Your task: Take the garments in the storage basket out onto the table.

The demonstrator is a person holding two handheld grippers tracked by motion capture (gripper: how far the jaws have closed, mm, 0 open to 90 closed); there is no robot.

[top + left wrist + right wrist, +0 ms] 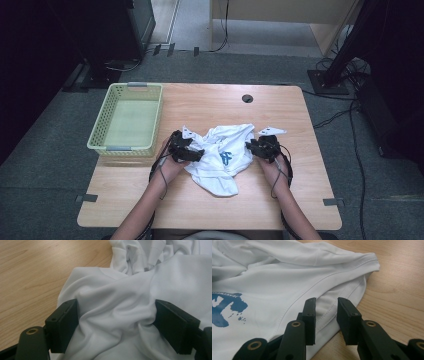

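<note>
Your left gripper (115, 315) stands wide over a bunched fold of the white shirt (220, 155), cloth between the jaws and against both, though you cannot tell whether they press it. Your right gripper (325, 315) is narrow, with the hem lying in a visible gap, unpinched. The shirt sits crumpled mid-table (210, 102), right of the basket (107, 112); its blue print (224, 308) is cut off, the lettering unreadable

The white shirt (274, 287) bears a blue print (225, 307) whose small lettering is unreadable.
</note>
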